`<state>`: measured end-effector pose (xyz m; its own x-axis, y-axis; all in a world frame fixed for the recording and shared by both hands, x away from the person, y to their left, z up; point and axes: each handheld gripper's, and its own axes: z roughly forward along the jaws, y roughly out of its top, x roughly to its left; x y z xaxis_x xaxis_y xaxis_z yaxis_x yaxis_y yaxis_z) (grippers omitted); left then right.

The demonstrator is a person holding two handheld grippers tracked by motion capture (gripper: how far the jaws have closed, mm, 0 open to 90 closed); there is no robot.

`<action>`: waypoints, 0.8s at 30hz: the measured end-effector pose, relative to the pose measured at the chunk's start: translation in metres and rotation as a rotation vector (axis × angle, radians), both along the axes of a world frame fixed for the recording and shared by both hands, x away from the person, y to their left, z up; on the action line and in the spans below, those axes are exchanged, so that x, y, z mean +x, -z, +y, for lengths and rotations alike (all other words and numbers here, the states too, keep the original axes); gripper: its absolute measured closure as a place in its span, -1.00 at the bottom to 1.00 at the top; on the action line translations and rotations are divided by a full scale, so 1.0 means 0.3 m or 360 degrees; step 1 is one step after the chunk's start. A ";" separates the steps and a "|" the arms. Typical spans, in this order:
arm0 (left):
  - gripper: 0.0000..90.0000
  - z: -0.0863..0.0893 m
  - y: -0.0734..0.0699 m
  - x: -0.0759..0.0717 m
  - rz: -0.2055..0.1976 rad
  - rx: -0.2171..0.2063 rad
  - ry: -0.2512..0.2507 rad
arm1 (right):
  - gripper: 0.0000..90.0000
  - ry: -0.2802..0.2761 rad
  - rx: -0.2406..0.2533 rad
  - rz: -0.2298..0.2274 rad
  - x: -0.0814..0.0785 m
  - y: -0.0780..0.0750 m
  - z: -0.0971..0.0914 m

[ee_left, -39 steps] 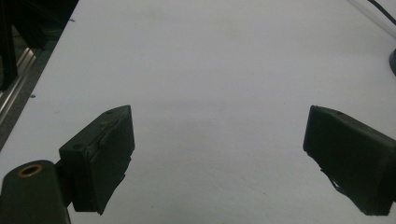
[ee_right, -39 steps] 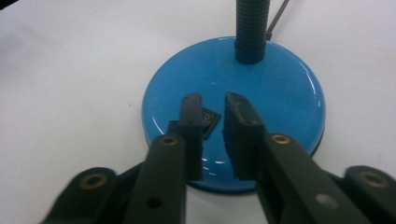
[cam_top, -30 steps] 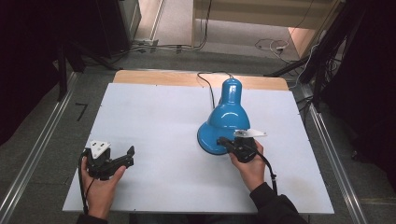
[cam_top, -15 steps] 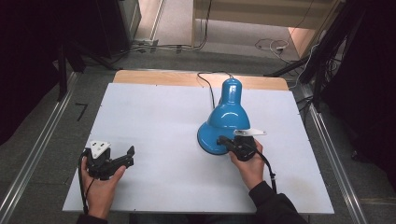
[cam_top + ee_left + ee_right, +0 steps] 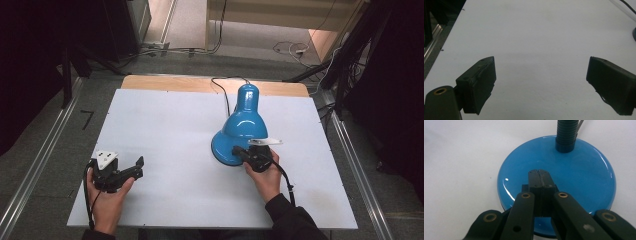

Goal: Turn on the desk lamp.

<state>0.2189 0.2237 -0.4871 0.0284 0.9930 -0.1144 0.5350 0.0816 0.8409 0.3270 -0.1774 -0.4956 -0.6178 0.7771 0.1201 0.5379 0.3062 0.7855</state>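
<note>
Nothing is seen to have moved since the earlier frames. Nearest, the left gripper is held released over the white table with nothing between its jaws. Farther on, the right gripper is kept clenched, its tips set against the blue lamp's round base at mid-table right.

No readable text, label or number anywhere.

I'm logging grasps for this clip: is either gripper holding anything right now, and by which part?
Nothing is held. The right gripper is shut with nothing between its fingers, its tip over the blue lamp base. The left gripper is open over the white table.
</note>
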 end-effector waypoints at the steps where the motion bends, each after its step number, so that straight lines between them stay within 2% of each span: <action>1: -0.79 0.000 0.000 0.000 0.0000 -0.0002 -0.0001 | 0.96 0.0000 0.0004 0.0000 0.000 0.000 0.001; 24: -0.74 0.008 -0.002 -0.005 -0.0006 -0.0013 -0.0011 | 0.97 -0.0006 -0.0027 -0.0040 -0.010 0.003 0.004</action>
<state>0.2173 0.2260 -0.4864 0.0223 0.9922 -0.1226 0.5312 0.0922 0.8422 0.3239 -0.1761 -0.4965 -0.6235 0.7765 0.0910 0.5167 0.3219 0.7934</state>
